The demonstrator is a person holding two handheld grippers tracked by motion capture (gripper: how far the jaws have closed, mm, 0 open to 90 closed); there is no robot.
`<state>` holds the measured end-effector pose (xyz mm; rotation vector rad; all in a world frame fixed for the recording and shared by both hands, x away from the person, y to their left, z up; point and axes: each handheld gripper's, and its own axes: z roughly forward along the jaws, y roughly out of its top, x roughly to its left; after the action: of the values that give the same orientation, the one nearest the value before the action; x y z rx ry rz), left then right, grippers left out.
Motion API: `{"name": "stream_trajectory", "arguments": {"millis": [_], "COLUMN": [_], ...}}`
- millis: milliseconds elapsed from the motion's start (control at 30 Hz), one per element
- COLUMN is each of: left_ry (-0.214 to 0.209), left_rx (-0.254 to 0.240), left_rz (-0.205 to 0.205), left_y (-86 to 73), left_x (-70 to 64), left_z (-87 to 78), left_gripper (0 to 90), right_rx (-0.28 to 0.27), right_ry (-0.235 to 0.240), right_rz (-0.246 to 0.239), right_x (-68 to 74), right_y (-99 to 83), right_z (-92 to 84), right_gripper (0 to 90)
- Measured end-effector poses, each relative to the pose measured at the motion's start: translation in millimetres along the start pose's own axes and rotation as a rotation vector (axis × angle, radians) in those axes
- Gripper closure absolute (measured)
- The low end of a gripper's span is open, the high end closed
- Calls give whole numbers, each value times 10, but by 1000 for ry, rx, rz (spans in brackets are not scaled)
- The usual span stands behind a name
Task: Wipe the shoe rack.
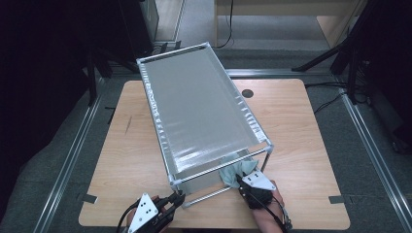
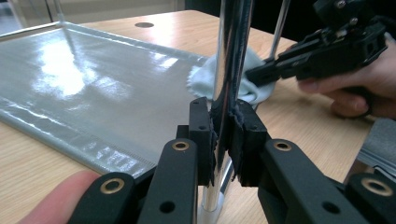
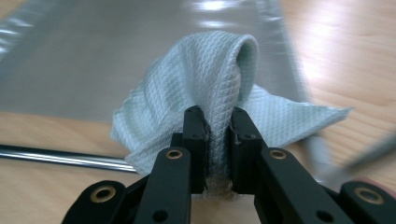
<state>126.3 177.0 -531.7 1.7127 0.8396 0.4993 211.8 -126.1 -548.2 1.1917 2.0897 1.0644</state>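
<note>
On the worktop (image 1: pixel 311 160), near its front edge, the left tool (image 2: pixel 224 135) pinches the rack's (image 1: pixel 204 111) upright post (image 2: pixel 229 70), the right tool (image 3: pixel 218 140) pinching a bunched cloth (image 3: pixel 205 79).

rack (image 1: pixel 204 109) on table (image 1: pixel 311 160) | cloth (image 1: pixel 238 168) under rack's near right corner | post (image 2: pixel 229 70) at near left

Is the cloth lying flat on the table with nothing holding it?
No, the right gripper has its jaws pinched shut on a bunched fold of the light blue cloth.
</note>
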Motion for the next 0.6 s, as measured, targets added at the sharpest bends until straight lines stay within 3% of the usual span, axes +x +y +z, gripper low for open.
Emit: {"name": "stream_trajectory", "arguments": {"millis": [133,167,200,233,333,433,500,600], "left_ry": [-22,-25,-25,-24,-27,-28,-27,-26], "left_rx": [-5,-6,-6,-6,-3,-1,0,4], "left_rz": [9,14,14,24,31,33,34,37], "left_y": [1,2,2,4,5,5,4,0], "left_x": [-79,-103,-103,-133,-154,-148,-150,-147], "left_z": [65,81,81,94,101,96,93,88], "left_gripper": [811,812,813,813,813,813,812,810], "right_rx": [19,31,31,51,57,56,62,69], "right_ry": [59,102,102,177,250,248,253,176], "right_rz": [-49,-40,-40,-55,-103,-127,-102,-95], "right_x": [213,271,271,450,699,811,742,548], "right_y": [13,21,21,29,24,28,28,26], "right_z": [50,62,62,77,72,69,87,88], "right_gripper": [804,804,804,802,802,801,801,802]}}
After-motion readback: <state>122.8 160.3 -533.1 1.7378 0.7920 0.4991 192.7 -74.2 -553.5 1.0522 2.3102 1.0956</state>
